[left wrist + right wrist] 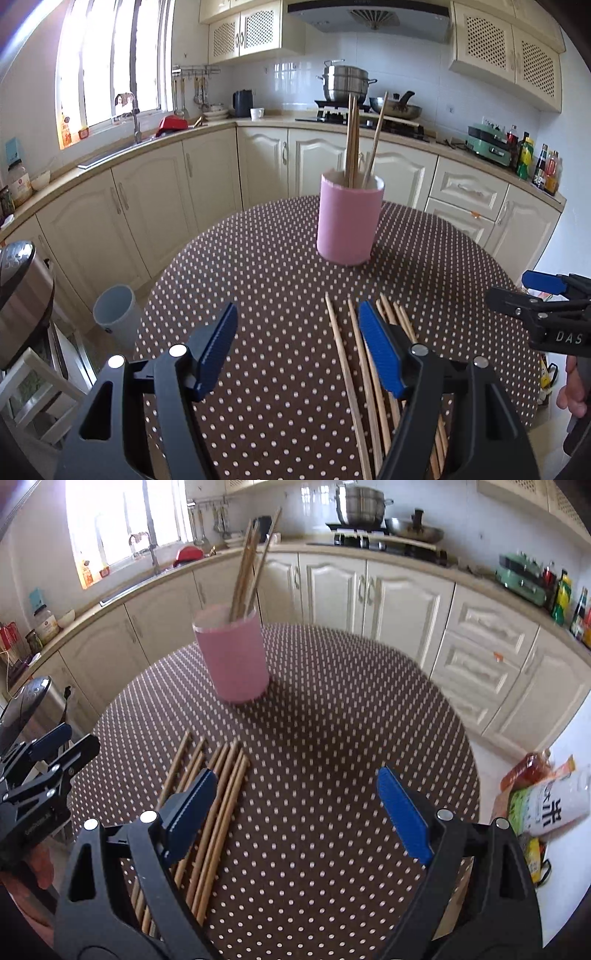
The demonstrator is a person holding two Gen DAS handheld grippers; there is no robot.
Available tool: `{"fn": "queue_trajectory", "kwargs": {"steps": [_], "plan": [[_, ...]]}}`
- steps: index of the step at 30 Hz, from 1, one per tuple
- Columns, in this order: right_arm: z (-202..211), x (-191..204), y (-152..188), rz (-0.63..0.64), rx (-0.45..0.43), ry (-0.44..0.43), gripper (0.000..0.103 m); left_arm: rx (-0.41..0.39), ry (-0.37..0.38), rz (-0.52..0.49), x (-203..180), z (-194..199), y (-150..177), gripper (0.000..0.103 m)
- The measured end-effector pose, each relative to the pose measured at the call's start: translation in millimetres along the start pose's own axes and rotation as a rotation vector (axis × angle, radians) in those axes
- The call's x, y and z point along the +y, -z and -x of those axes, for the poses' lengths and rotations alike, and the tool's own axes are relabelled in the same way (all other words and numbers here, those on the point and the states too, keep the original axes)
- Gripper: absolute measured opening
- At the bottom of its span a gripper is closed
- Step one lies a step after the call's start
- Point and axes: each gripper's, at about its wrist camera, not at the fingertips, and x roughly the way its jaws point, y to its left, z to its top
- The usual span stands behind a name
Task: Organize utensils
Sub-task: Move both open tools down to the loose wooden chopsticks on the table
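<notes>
A pink cup stands upright on the round dotted table and holds three wooden chopsticks. Several more chopsticks lie side by side on the cloth near me. My left gripper is open and empty, its right finger just above the loose chopsticks. In the right wrist view the cup is at the far left and the loose chopsticks lie under my left finger. My right gripper is open and empty. It also shows at the right edge of the left wrist view.
A grey bin and a steel rice cooker stand left of the table. Kitchen counters with a sink and a stove with pots run behind. Bags and a bottle lie to the right of the table.
</notes>
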Motion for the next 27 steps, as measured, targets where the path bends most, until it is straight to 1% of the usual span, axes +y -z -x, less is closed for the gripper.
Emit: {"fn": "queue_trajectory", "kwargs": {"steps": [3,8,16,21,23,27], "plan": [[-11.7,1.0,13.1,-0.01,0.039,-0.012,0.087,0.039,0.008,0.016,1.7,-9.2,13.7,0.068],[-25.9,6.0,30.2,-0.026,0.079,-0.032,0.087,0.081,0.01,0.03,2.1,-21.2,30.9,0.068],[-47.6,19.3,45.0,-0.017,0.135,-0.033,0.087,0.109,0.013,0.031,2.4,-28.6,49.2,0.067],[-59.9,28.2,46.8,0.007,0.149,0.006,0.087,0.12,0.001,0.023,2.0,-30.9,54.5,0.068],[-63.3,33.6,47.1,0.012,0.133,0.02,0.087,0.119,0.005,0.03,2.9,-29.8,55.7,0.068],[-70.9,40.2,40.7,0.016,0.142,0.077,0.087,0.12,0.008,0.033,1.4,-30.2,53.9,0.068]]}}
